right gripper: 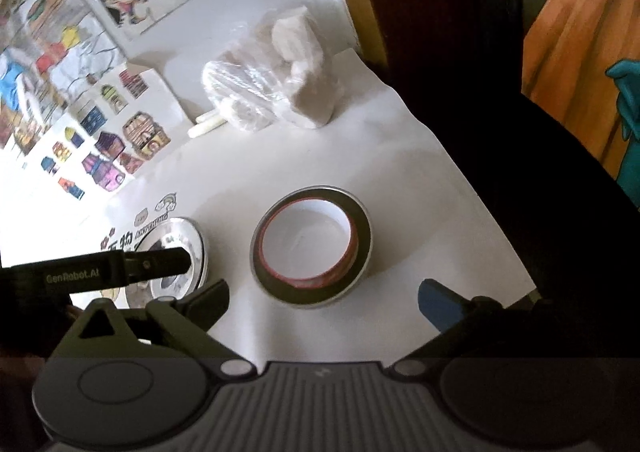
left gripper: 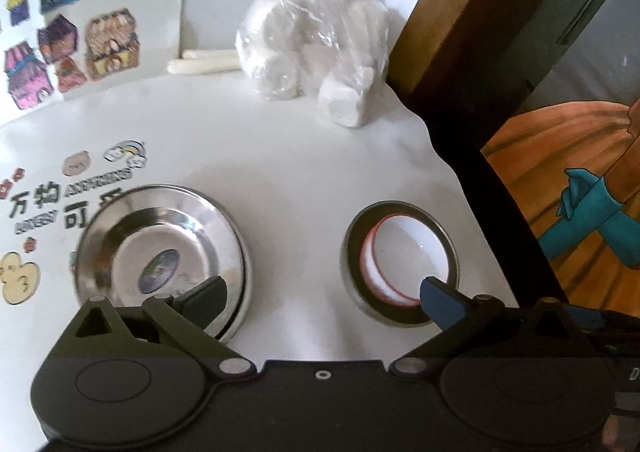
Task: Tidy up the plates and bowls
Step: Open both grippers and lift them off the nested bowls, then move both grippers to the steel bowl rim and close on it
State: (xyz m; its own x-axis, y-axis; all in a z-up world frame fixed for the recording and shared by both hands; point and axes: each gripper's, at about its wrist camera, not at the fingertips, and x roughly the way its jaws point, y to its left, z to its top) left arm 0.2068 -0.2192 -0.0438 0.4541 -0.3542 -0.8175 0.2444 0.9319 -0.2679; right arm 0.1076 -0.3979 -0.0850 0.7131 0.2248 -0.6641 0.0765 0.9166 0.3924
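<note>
A shiny steel plate [left gripper: 160, 256] with a sticker in its middle lies on the white table, left. To its right a white bowl with a red rim [left gripper: 408, 256] sits inside a steel plate [left gripper: 354, 252]. My left gripper [left gripper: 324, 298] is open and empty, low over the gap between the two. In the right wrist view the bowl [right gripper: 308, 242] in its plate [right gripper: 362, 252] lies ahead of my open, empty right gripper [right gripper: 324, 300]. The left gripper's body [right gripper: 100, 272] partly hides the sticker plate [right gripper: 180, 248].
A clear bag of white lumps [left gripper: 312, 56] and two pale sticks [left gripper: 204, 62] lie at the back. A sticker sheet [left gripper: 80, 32] leans at back left. The table's right edge [left gripper: 460, 180] borders a dark wooden frame [left gripper: 448, 52].
</note>
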